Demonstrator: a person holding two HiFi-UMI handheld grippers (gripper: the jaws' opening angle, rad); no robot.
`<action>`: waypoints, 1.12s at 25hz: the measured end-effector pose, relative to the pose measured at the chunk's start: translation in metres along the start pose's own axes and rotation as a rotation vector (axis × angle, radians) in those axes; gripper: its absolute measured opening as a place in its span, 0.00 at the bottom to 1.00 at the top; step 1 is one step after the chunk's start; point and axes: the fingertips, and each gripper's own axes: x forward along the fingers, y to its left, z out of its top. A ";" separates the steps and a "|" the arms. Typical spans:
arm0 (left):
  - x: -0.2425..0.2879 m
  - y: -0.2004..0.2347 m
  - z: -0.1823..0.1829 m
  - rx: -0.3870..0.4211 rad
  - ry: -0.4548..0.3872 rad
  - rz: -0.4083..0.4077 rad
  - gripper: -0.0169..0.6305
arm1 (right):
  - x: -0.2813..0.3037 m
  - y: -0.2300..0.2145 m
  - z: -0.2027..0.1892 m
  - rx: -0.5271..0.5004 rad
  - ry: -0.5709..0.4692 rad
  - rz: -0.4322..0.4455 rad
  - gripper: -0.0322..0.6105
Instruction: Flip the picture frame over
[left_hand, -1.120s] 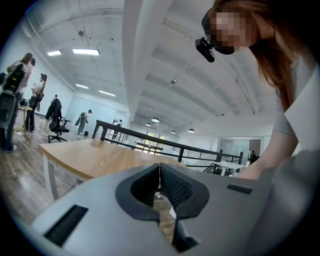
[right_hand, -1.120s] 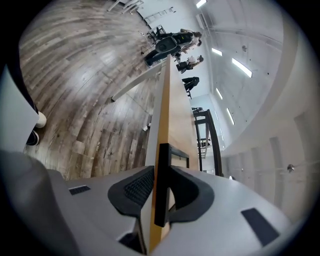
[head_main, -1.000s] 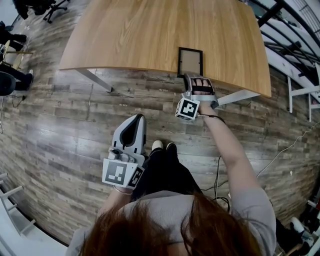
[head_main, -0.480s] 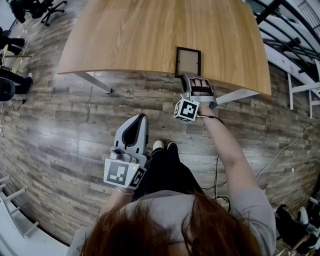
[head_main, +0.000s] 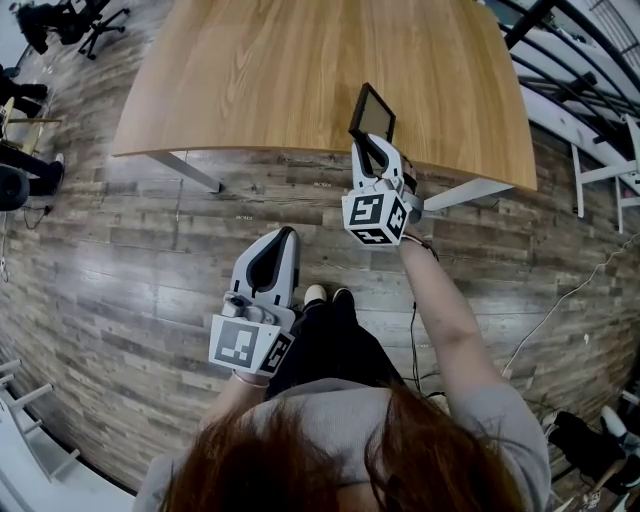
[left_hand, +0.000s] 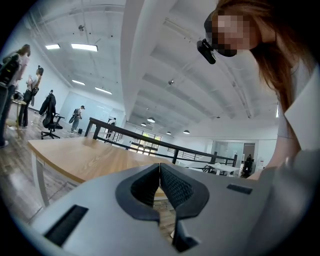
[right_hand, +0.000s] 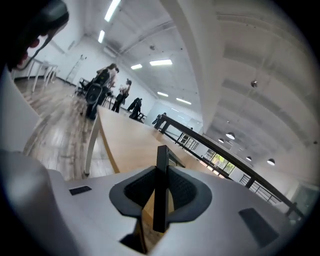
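Right gripper (head_main: 366, 150) clamps picture frame (head_main: 373, 112), which stands edge-up between its jaws. Best: grip firm, roll wrist over fully, lower flat. Left gripper (head_main: 270, 262) clenched, empty.

Bright, even light from ceiling strips (left_hand: 85, 47) fills every view, the floor (head_main: 120, 250) carries a pale sheen, and the fisheye edges bow and darken to black.

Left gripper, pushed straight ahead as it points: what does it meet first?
Probably the wooden table, at its near edge; nothing stands before it. Whether the left gripper would clear the top is unclear.
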 end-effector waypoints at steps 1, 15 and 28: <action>0.001 -0.001 0.000 0.000 0.000 -0.003 0.04 | -0.001 -0.004 0.007 0.035 -0.027 -0.003 0.19; 0.008 -0.003 0.000 -0.005 0.005 -0.013 0.04 | -0.008 -0.073 0.027 0.763 -0.238 -0.187 0.19; 0.018 -0.022 -0.004 -0.009 0.013 -0.071 0.04 | -0.060 -0.085 -0.054 1.381 -0.248 -0.365 0.19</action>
